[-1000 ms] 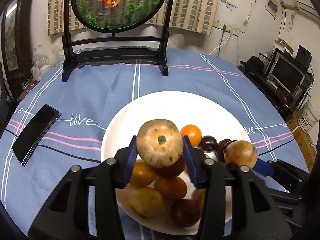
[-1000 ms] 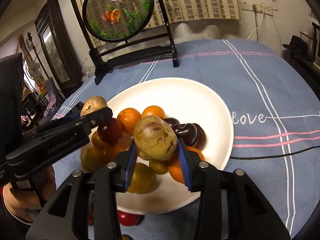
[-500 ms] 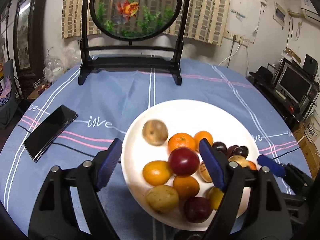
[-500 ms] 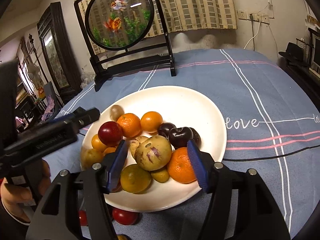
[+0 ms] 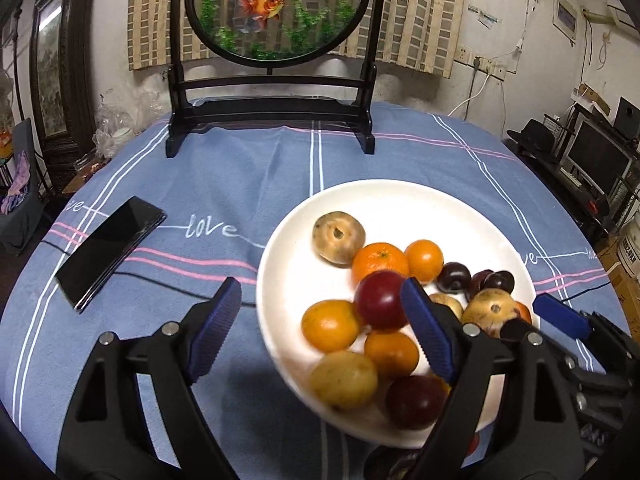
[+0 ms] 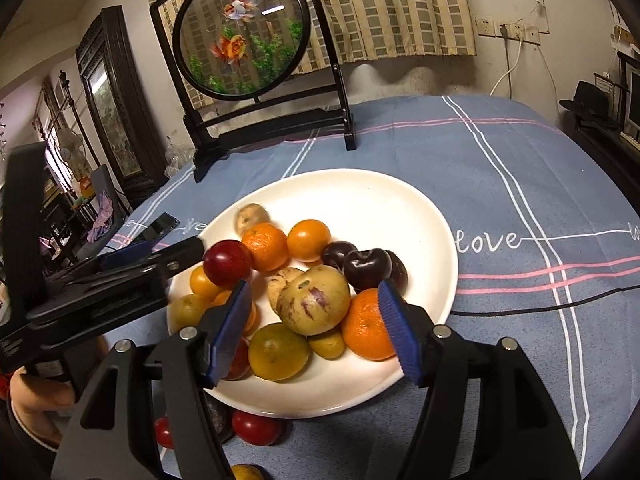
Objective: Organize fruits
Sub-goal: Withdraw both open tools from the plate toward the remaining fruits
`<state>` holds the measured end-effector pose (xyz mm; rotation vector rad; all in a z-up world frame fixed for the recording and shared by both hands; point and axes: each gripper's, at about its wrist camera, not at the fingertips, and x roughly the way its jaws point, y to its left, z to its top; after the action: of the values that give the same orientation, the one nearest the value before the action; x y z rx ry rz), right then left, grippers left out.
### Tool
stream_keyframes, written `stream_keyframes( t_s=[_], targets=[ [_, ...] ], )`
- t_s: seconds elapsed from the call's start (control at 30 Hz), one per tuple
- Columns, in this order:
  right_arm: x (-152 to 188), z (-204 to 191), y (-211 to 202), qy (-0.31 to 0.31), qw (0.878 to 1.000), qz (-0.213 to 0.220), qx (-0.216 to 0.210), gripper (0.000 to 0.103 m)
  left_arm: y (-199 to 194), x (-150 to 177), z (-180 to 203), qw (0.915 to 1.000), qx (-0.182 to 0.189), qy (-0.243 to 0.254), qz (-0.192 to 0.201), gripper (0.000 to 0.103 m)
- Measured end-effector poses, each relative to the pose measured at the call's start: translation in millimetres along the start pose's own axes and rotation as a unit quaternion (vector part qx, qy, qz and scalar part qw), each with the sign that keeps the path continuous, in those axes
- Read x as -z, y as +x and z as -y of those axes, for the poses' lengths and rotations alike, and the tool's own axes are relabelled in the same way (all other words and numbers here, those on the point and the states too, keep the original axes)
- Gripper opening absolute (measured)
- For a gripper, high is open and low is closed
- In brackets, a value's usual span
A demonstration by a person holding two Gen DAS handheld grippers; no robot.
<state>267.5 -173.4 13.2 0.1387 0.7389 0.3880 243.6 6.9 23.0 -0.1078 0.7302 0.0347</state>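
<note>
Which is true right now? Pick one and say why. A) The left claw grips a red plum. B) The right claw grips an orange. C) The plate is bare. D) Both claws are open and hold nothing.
D: the left claw and right claw both stand wide apart with no fruit pinched, above the loaded white plate.

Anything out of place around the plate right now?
Yes. A few fruits lie on the tablecloth off the near rim of the white plate: a red fruit, a smaller red one and an orange-yellow one. Both grippers are open and empty.
</note>
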Motion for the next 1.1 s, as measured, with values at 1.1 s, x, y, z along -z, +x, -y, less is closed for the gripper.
stream_keyframes(
  t_s=[1.1],
  targets=[
    [62,2,-66,-0.001,1.000,-0.007,0.006,0.089,-69,100,-9,0.9980,0.017,0.045,-0.040,0.089]
  ],
)
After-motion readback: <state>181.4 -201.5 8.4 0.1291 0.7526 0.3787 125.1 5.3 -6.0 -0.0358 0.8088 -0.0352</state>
